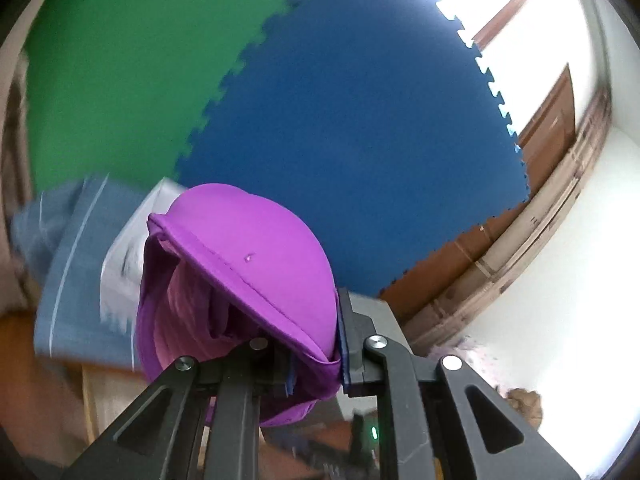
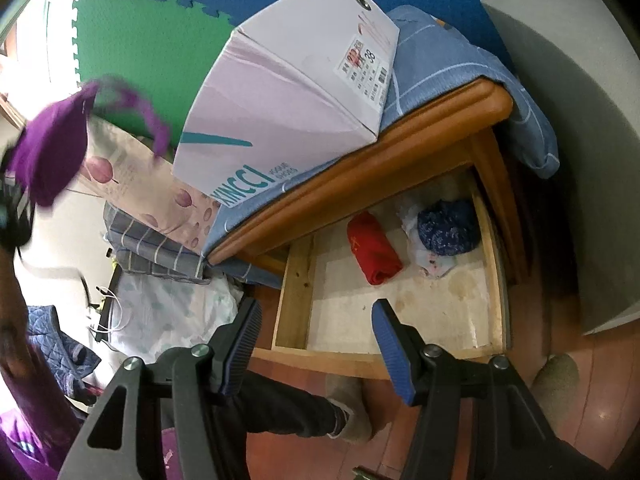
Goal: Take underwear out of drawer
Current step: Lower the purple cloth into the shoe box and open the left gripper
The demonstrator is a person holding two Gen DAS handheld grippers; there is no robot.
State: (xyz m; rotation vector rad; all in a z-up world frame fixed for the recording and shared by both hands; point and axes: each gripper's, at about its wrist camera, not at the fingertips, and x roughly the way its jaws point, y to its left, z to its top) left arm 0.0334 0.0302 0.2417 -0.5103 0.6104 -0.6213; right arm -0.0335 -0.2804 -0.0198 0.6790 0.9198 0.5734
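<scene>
Between closed fingers of left gripper (image 1: pixel 316 372), one purple bra (image 1: pixel 256 280) is clamped, held aloft against blue and green foam wall mats (image 1: pixel 360 120); same bra seen blurred at far left of right wrist view (image 2: pixel 52 144). Right gripper (image 2: pixel 316 344) is held wide open, nothing gripped, above open wooden drawer (image 2: pixel 298 284). Inside drawer three items counted: one red folded garment (image 2: pixel 374 252), one dark blue patterned garment (image 2: pixel 448 226), one white plastic bag (image 2: pixel 430 260) beneath it. One shoebox (image 2: pixel 288 92) is seen on nightstand top.
</scene>
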